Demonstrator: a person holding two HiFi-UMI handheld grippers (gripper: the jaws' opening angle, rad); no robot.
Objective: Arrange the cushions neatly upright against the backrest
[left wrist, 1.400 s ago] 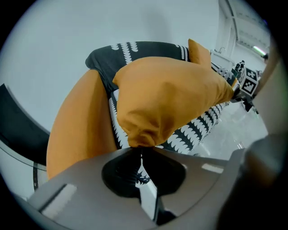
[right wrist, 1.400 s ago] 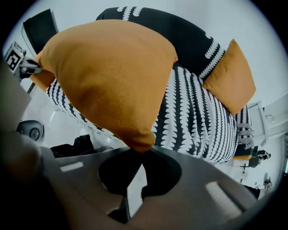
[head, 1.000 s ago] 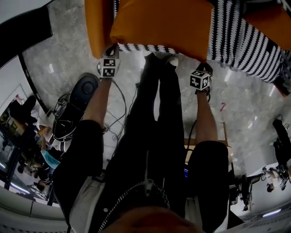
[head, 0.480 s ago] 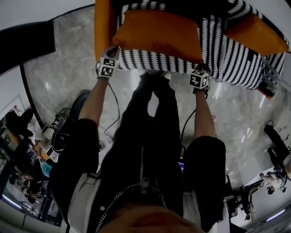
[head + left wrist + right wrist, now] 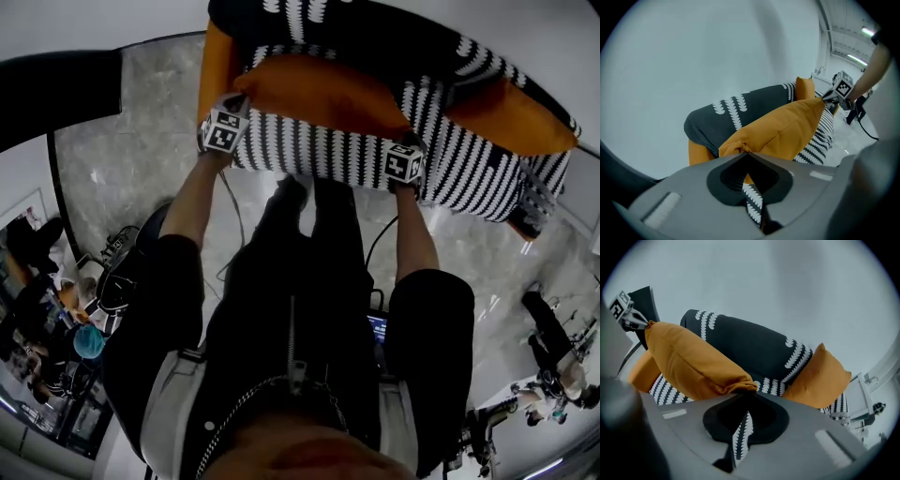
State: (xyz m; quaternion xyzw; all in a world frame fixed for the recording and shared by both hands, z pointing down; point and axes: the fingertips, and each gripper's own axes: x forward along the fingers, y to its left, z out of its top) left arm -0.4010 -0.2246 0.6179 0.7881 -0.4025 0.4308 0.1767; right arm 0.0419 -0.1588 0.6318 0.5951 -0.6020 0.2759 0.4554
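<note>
An orange cushion hangs over the striped sofa seat, in front of the dark backrest. My left gripper is shut on its left corner and my right gripper is shut on its right corner. In the left gripper view the cushion stretches away from the shut left gripper toward the right gripper. From the right gripper view the cushion bunches at the right gripper. A second orange cushion leans against the backrest at the sofa's right end.
An orange armrest bounds the sofa's left end. A pale wall stands behind the backrest. My dark-trousered legs stand right before the seat's front edge. Cables and a dark round device lie on the marble floor at the left.
Both grippers have carried the orange cushion away from me, from the seat's front edge to over the seat near the backrest. The whole sofa and second cushion have come into view.
</note>
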